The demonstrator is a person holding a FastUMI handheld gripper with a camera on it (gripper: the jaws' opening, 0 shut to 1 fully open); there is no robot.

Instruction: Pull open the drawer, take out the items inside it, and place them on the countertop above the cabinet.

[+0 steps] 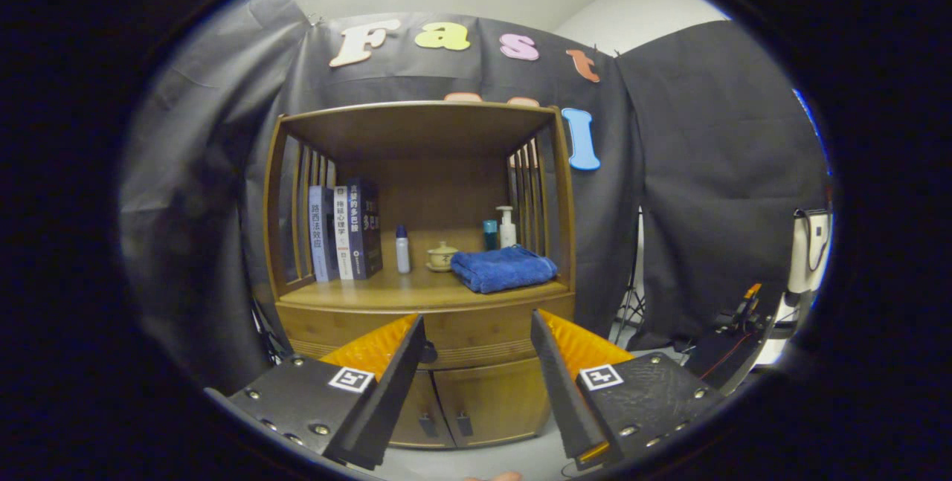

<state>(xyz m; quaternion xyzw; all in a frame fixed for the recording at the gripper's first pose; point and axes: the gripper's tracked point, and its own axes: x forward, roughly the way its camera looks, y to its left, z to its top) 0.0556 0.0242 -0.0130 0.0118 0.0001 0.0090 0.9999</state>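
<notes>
You are facing a booth hung with black cloth, a pale ceiling above it and a white wall showing past the cloth's upper right. Against the cloth stands a wooden cabinet [420, 258] with slatted sides and an open shelf. Its countertop [401, 289] carries a row of upright books [346, 232] at the left, a slim white bottle [402, 249] beside them, a small lidded cup [442, 256] on a saucer near the middle, a teal bottle [490, 234] and a white pump bottle [506, 227] toward the back right, and a folded blue towel [502, 268] at the front right.

The drawer [476, 326] sits just under the countertop and looks fully closed, so you cannot see what is inside it. Its dark knob [428, 352] peeks out touching the inner edge of your left finger. Below it are two cabinet doors [461, 403], also closed.

You hold the gripper [476, 336] level and pointed straight at the cabinet front, short of it, roughly at drawer height. Its fingers [390, 384] stand wide apart with nothing between them but the view of the drawer face. A fingertip of your hand [494, 476] shows just under the gripper.

Off to the right, well apart from the cabinet, stands some equipment with cables [744, 317] on the floor.
</notes>
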